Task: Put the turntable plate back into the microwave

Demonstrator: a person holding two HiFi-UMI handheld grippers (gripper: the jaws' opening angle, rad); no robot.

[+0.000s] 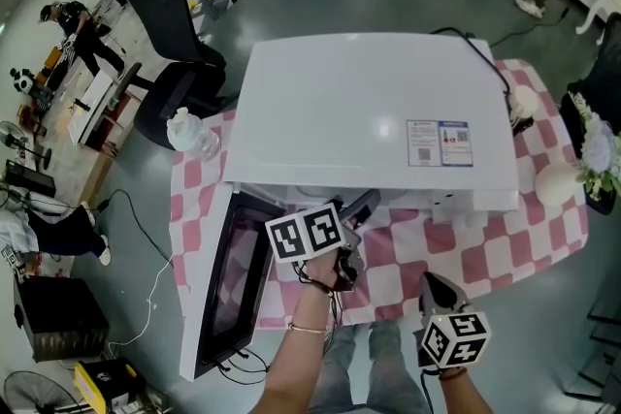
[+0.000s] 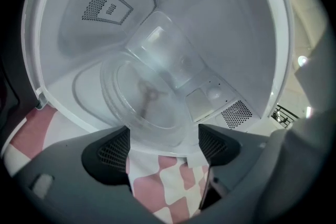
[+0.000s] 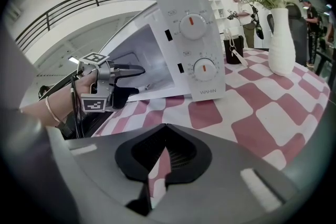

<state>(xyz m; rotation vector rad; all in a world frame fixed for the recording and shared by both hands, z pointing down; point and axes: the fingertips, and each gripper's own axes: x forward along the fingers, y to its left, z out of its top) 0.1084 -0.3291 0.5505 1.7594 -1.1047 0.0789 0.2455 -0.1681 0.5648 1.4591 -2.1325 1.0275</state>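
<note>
Turntable plate (image 2: pixel 149 99) lies in the microwave (image 2: pixel 252 50), near rim between the left gripper's (image 2: pixel 164 147) spread jaws.

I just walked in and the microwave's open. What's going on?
A person is putting the glass turntable plate back into the microwave. The left gripper is at the opening, fingers apart, and the plate lies inside right in front of them. The right gripper is shut and empty, off to the side.

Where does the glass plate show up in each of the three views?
Head view: not in it; the top of the microwave hides it.
Left gripper view: the glass plate is at centre, inside the microwave near its front edge.
Right gripper view: cannot be made out.
Shared landmark: the pink checked cloth.
</note>
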